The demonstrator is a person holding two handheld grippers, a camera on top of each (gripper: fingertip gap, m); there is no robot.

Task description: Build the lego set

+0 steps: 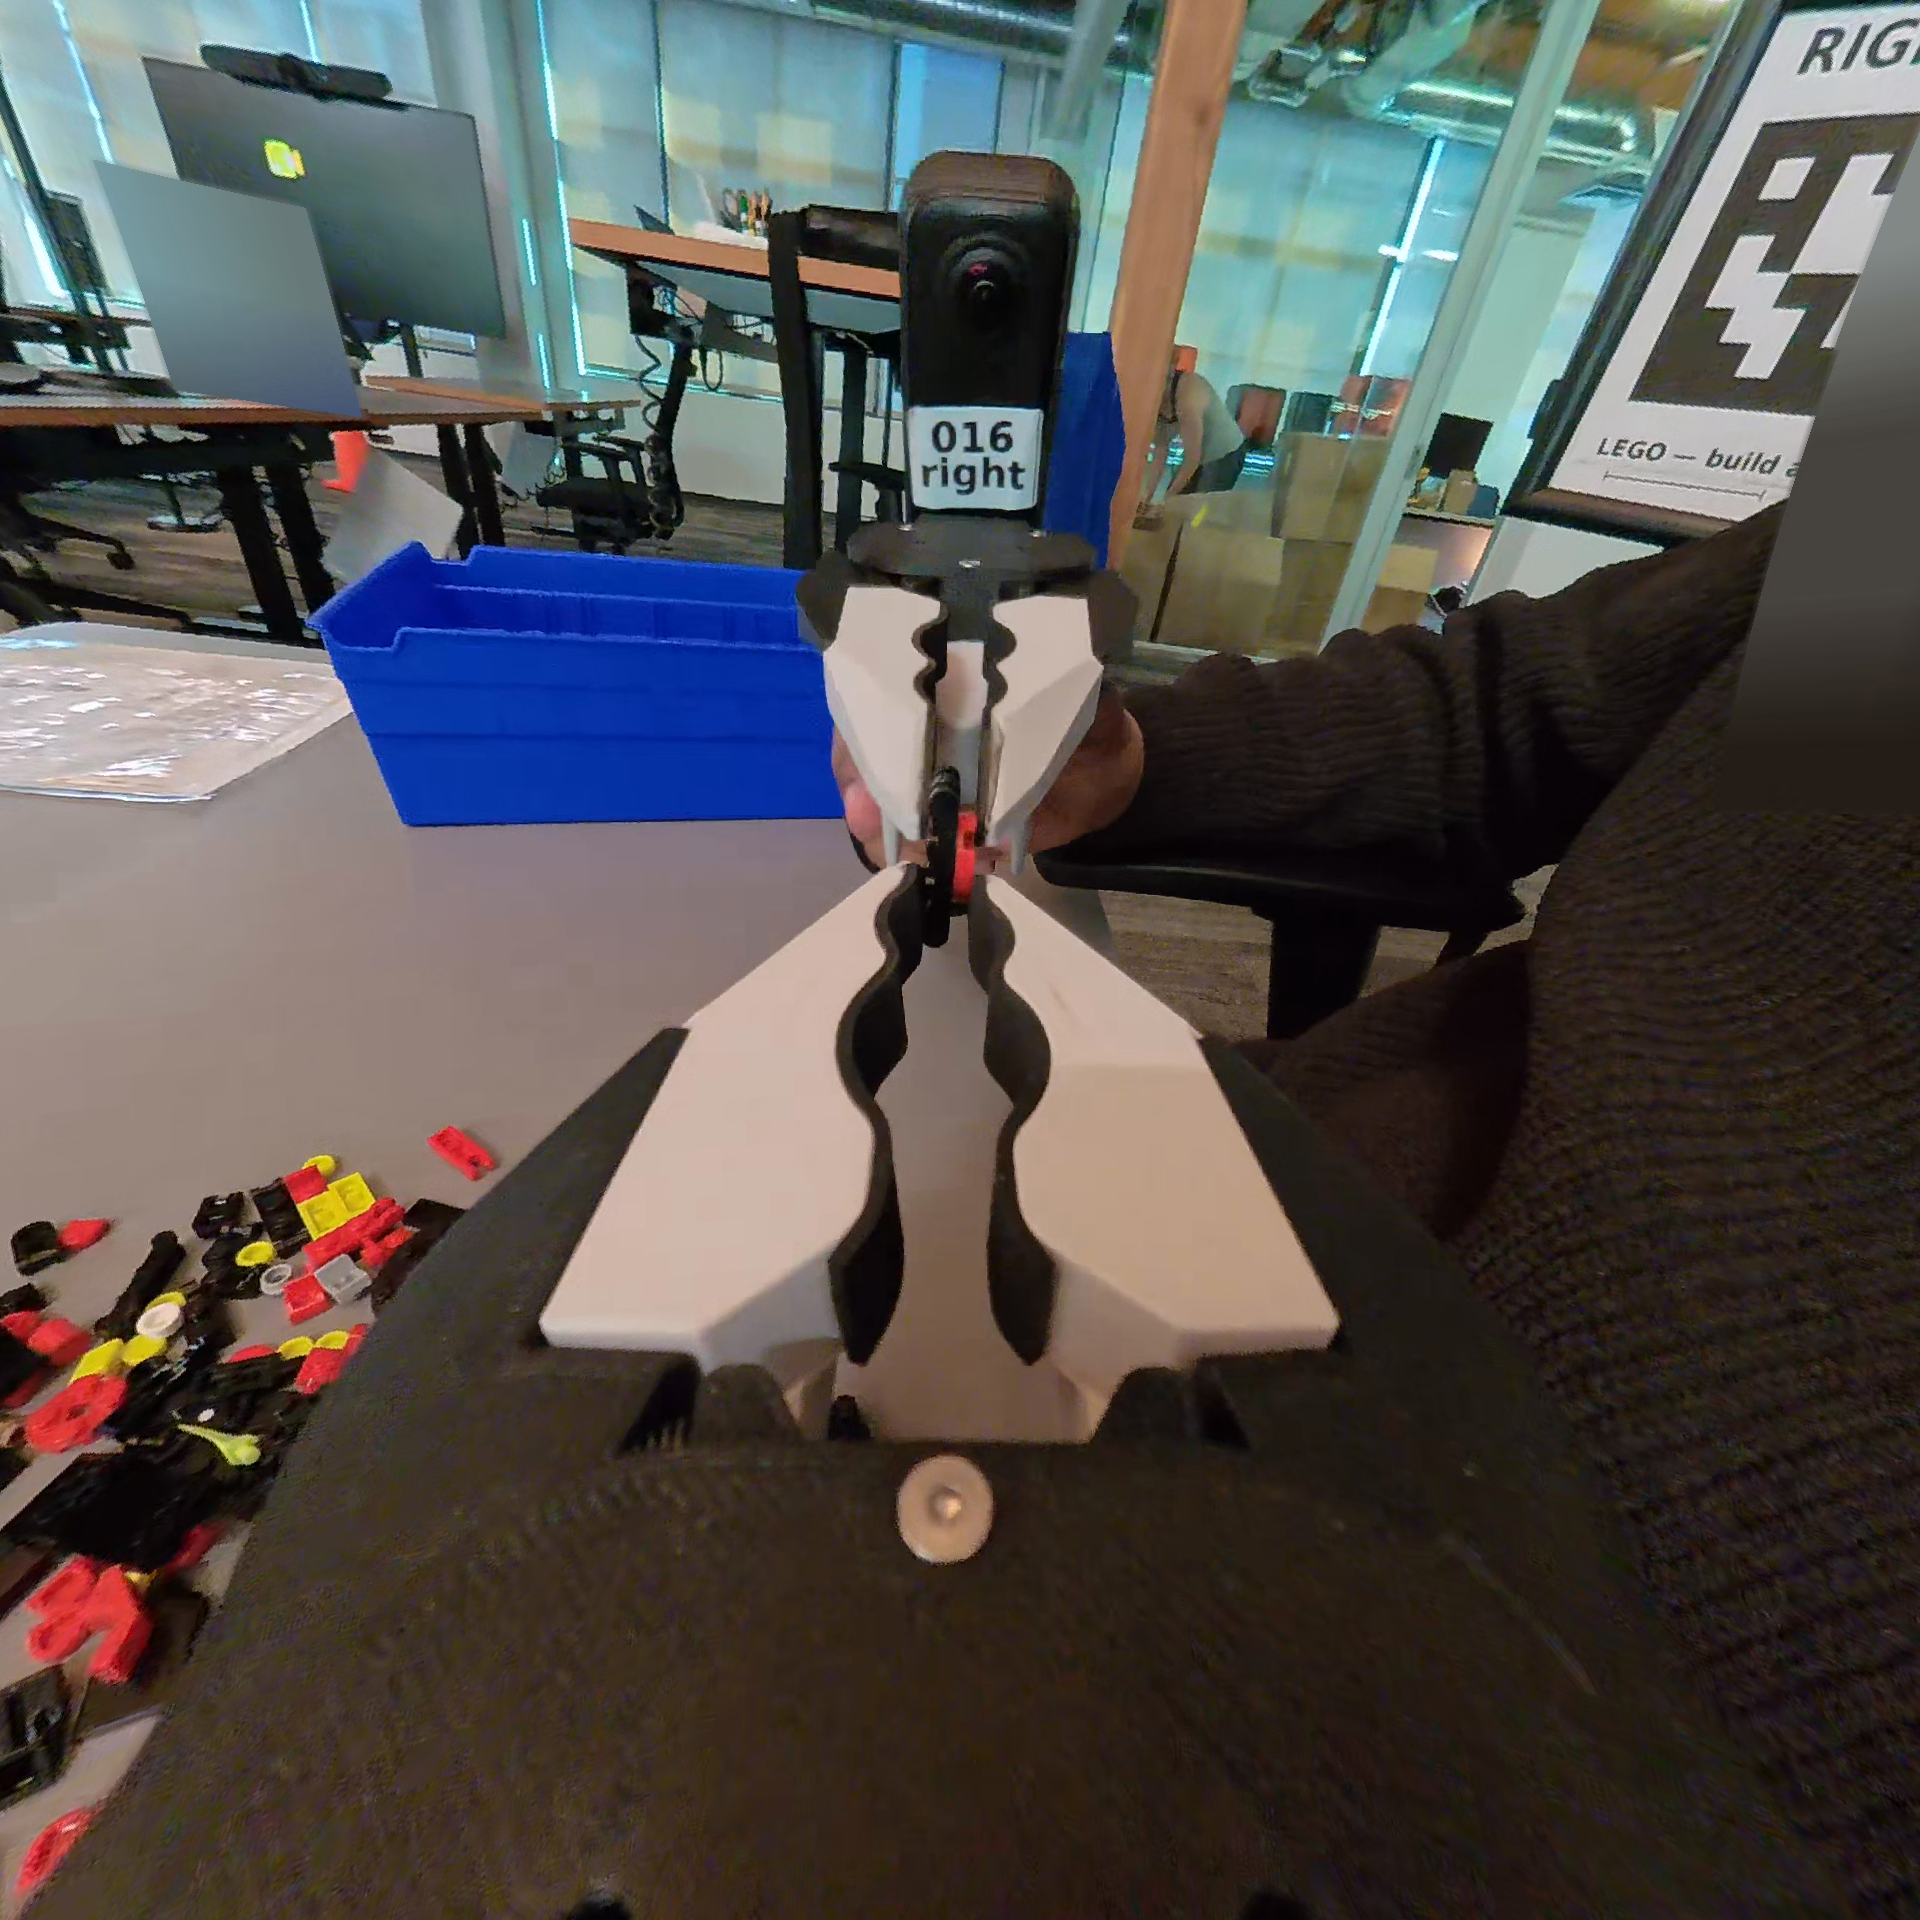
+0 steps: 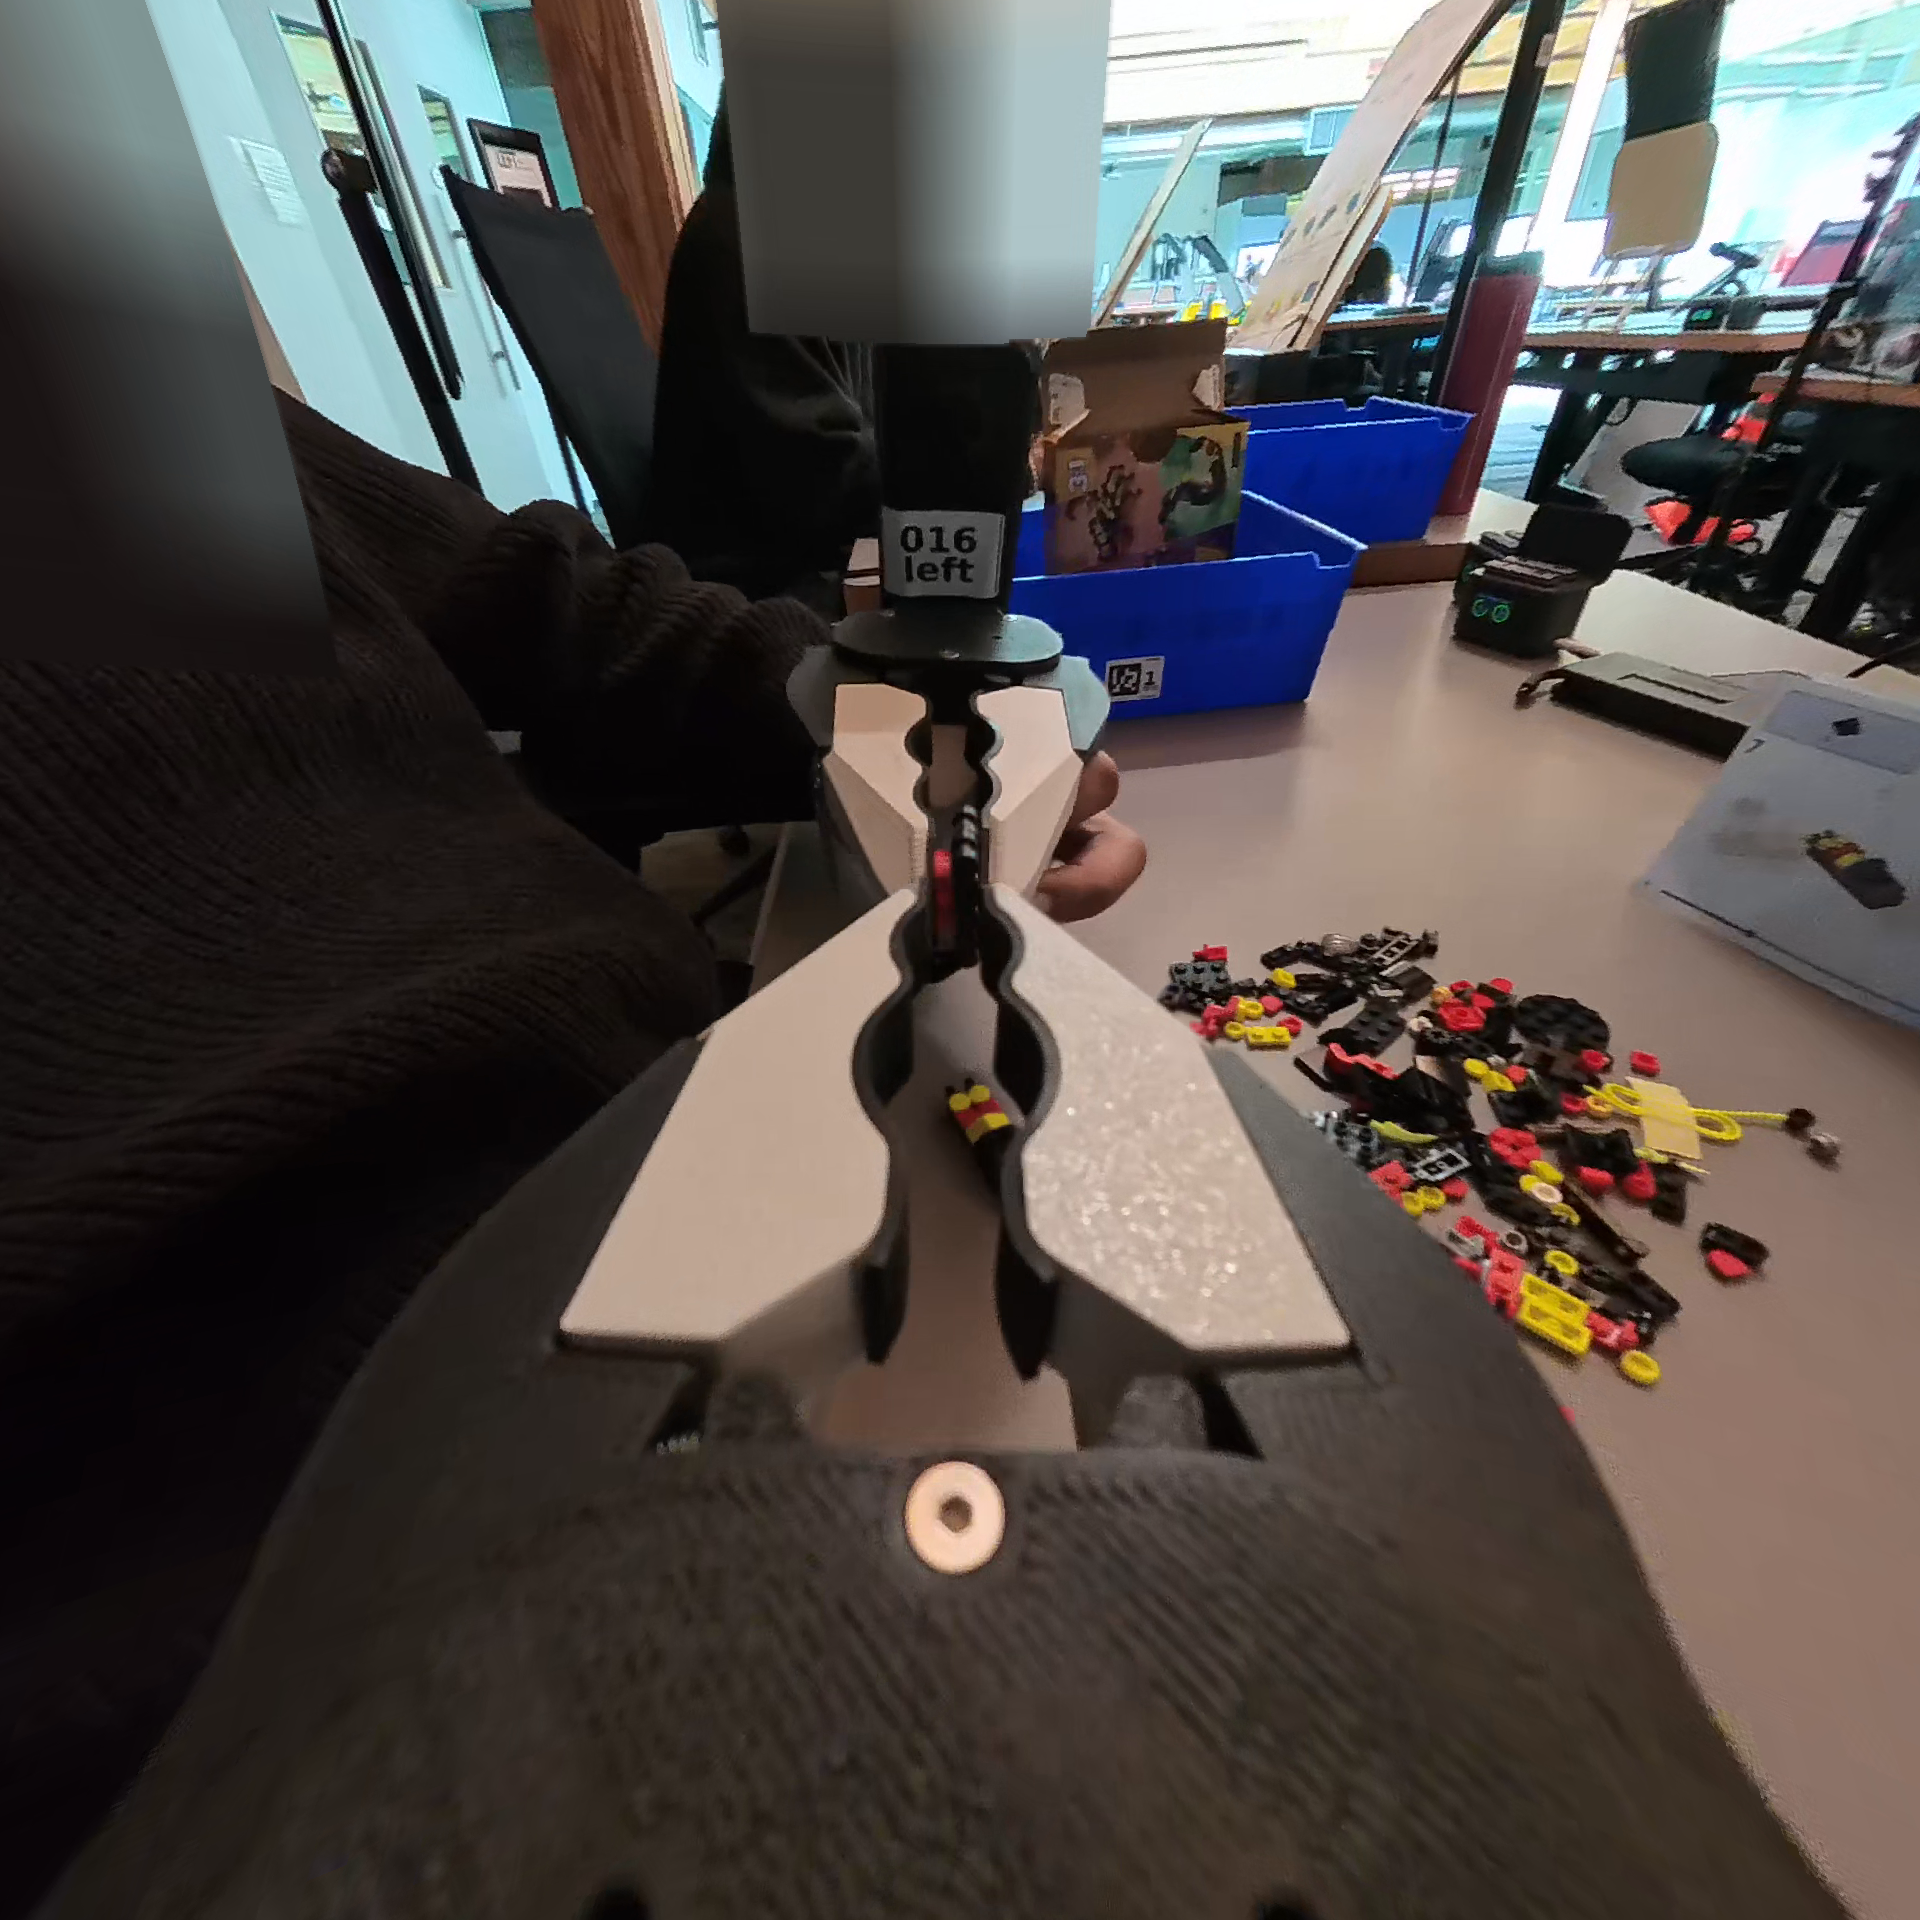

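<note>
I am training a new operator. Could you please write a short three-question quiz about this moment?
1. True or false: the left gripper and right gripper meet tip to tip above the table.
2. Which colours are in the loose brick pile?
A. black, red, yellow
B. green, white
3. Fill in: the opened cardboard box stands in a ____ bin.

Key: 1 true; 2 A; 3 blue.

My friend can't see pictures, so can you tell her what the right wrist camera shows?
Two grey grippers meet tip to tip above a table: the right gripper and the left gripper pinch a small red and black lego piece between them. Loose red, yellow and black lego pieces lie to the right, a blue bin behind.
</note>
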